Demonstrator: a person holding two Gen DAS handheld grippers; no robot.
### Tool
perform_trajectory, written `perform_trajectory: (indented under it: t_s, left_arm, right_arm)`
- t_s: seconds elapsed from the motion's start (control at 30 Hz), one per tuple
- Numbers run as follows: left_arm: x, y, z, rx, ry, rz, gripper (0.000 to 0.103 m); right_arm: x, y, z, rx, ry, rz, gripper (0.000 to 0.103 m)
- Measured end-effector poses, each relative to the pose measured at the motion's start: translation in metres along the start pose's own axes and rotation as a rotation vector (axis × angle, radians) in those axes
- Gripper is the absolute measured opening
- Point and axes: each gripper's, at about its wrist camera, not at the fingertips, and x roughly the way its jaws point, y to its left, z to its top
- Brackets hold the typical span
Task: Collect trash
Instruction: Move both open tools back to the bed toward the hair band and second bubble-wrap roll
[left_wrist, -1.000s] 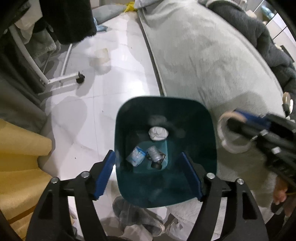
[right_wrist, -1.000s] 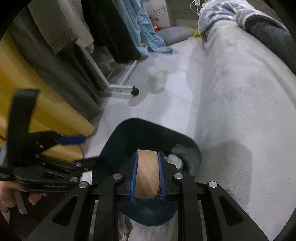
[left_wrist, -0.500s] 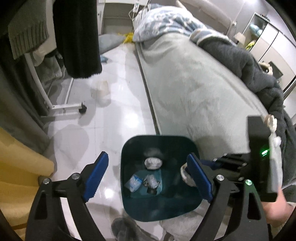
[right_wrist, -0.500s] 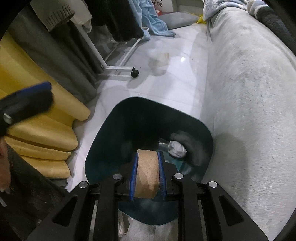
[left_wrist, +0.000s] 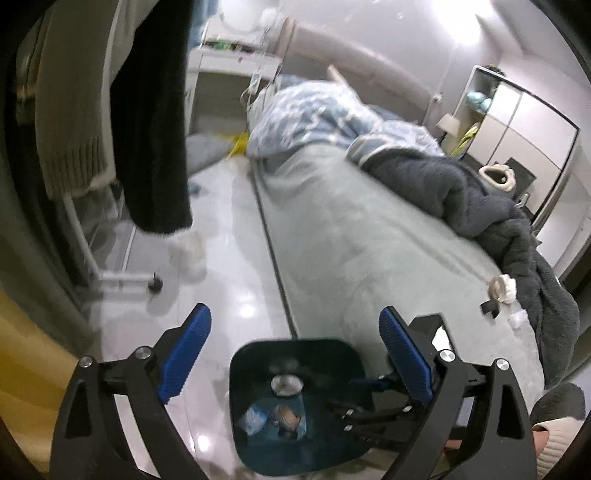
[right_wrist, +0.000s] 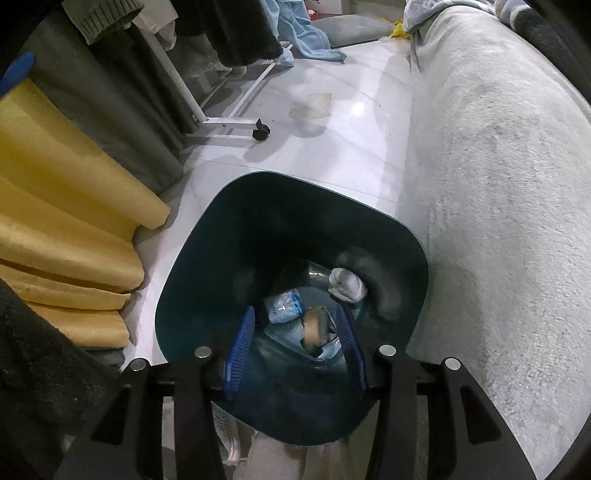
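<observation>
A dark teal trash bin (right_wrist: 402, 236) stands on the white floor beside the bed; it also shows in the left wrist view (left_wrist: 240, 369). Inside lie a brown tape roll (right_wrist: 314, 326), a crumpled white tissue (right_wrist: 347, 284) and a blue-white wrapper (right_wrist: 284, 304). My right gripper (right_wrist: 295, 338) is open and empty just above the bin's mouth. My left gripper (left_wrist: 295, 356) is open and empty, higher above the bin. More trash lies on the bed: a tape roll with tissue (left_wrist: 500, 288) and a small white wad (left_wrist: 517, 319).
A grey-covered bed (left_wrist: 351, 229) with a dark blanket (left_wrist: 480, 199) fills the right. A clothes rack with a wheeled foot (right_wrist: 258, 129) and hanging garments stands left. Yellow curtain folds (right_wrist: 66, 206) lie at the left. A pale scrap (right_wrist: 310, 105) lies on the floor.
My right gripper opened and the brown tape roll dropped into the bin. My left gripper rose and tilted up, away from the bin, so the bed and room came into view.
</observation>
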Motion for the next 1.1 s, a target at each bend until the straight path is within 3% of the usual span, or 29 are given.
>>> perform_trajectory:
  t_s: [0.2, 0.27, 0.33, 0.57, 1.1]
  left_arm:
    - [-0.022, -0.025, 0.012, 0.056, -0.109, -0.034, 0.095]
    - [-0.027, -0.034, 0.016, 0.078, -0.134, -0.042, 0.095]
    - [-0.03, -0.042, 0.018, 0.102, -0.155, -0.047, 0.096]
    - [-0.038, -0.069, 0.024, 0.124, -0.211, -0.082, 0.097]
    - [-0.021, -0.137, 0.028, 0.151, -0.22, -0.131, 0.097]
  right_arm:
    - [-0.025, 0.001, -0.001, 0.011, -0.045, 0.01, 0.057]
    - [-0.039, 0.001, -0.001, 0.021, -0.076, 0.032, 0.059]
    - [-0.053, 0.001, 0.0, 0.025, -0.112, 0.048, 0.068]
    - [-0.098, -0.014, -0.007, 0.033, -0.243, 0.046, 0.077]
    - [-0.163, -0.095, -0.049, 0.133, -0.427, -0.08, 0.09]
